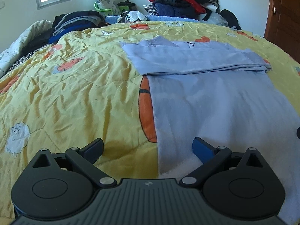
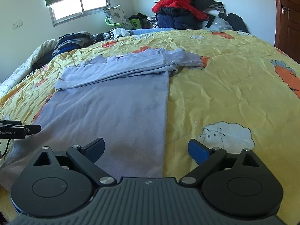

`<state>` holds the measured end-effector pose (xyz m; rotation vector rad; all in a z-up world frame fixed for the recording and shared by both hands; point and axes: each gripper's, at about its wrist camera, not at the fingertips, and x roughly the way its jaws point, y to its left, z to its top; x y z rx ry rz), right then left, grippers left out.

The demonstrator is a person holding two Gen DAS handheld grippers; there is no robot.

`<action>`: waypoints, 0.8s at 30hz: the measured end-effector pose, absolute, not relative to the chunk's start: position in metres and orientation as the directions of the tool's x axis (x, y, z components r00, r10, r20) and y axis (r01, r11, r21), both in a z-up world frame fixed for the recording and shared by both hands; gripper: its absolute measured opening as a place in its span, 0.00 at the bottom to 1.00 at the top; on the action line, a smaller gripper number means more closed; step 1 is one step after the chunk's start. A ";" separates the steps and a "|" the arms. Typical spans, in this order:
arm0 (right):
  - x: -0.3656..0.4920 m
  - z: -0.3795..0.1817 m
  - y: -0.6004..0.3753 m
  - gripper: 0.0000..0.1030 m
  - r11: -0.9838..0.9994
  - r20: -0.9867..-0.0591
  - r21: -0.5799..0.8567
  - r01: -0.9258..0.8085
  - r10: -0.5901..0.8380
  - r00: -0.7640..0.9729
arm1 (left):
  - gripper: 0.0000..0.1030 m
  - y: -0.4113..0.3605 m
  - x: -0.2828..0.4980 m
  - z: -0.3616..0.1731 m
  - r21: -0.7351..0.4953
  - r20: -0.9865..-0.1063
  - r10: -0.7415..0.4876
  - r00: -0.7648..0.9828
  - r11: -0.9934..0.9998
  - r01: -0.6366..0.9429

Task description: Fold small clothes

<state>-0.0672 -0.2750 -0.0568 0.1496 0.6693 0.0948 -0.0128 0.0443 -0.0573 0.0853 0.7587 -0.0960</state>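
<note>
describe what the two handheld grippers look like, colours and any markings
Both match: the left gripper and right gripper have ribbed grey bodies, round black discs, black linkage arms with silver pins, one black and one blue finger pad. The left's side reads GenRobot.AI, with a thin black cable.

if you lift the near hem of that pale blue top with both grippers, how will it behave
Likely floppy: the pale blue top lies flat, already folded over at its far end. It probably sags between the jaws. It may drag and shift on the wrinkled yellow quilt.
</note>
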 end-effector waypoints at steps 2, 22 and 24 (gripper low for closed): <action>-0.071 -0.058 -0.277 0.94 0.985 -0.609 0.171 -0.033 0.132 0.782 | 0.99 0.043 -0.016 -0.057 0.056 -0.687 -0.046 0.725 0.992 0.115; -0.086 -0.062 -0.273 0.99 0.993 -0.616 0.112 -0.047 0.106 0.780 | 0.99 0.056 -0.052 -0.055 0.019 -0.709 -0.117 0.696 0.983 0.185; -0.088 -0.062 -0.274 0.99 0.992 -0.616 0.117 -0.044 0.108 0.780 | 0.99 0.060 -0.060 -0.055 0.008 -0.706 -0.141 0.694 0.978 0.206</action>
